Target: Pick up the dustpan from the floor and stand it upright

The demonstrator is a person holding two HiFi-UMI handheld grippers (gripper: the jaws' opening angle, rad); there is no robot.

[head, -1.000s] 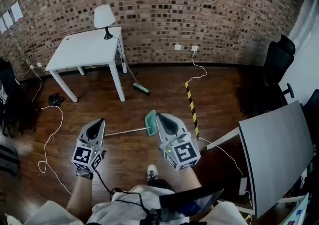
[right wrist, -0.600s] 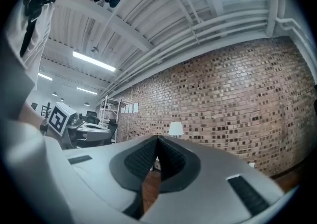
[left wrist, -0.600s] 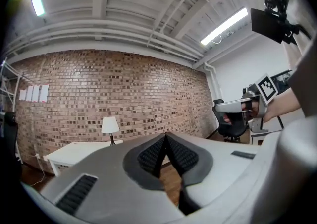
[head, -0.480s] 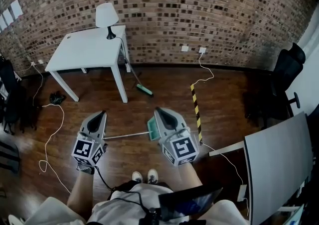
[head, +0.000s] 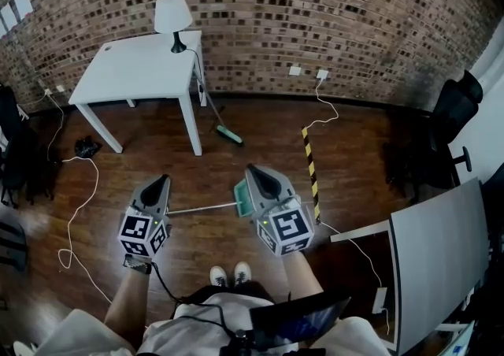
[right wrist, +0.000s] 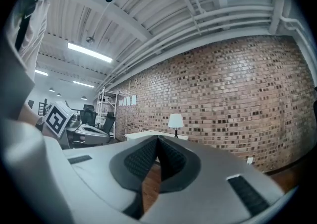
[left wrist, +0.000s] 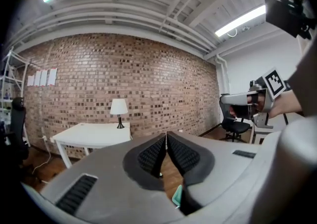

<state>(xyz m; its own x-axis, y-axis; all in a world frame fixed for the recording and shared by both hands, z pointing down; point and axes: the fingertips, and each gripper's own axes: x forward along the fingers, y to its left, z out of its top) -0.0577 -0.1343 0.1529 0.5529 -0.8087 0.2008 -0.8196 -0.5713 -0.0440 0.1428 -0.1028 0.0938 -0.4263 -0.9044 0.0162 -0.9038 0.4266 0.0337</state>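
Observation:
The dustpan [head: 241,198] lies flat on the wooden floor, its green pan beside my right gripper [head: 253,169] and its thin pale handle [head: 201,208] running left toward my left gripper [head: 160,181]. Both grippers hover above the floor and point toward the brick wall, one on each side of the handle. The left gripper [left wrist: 166,135] has just been opening; only a narrow slit shows between its pads, with nothing in it. A green sliver of the dustpan [left wrist: 177,196] shows below its jaws. The right gripper [right wrist: 157,139] is shut and empty.
A white table [head: 134,71] with a lamp [head: 173,20] stands against the brick wall; a green broom [head: 223,132] leans at its leg. A yellow-black strip [head: 311,169] and white cables [head: 79,213] lie on the floor. A grey desk [head: 441,260] and black chairs [head: 449,118] are at right.
Both grippers have shifted across the floor and slightly down; the dustpan's pan now lies closer beside the right gripper. My feet now stand together.

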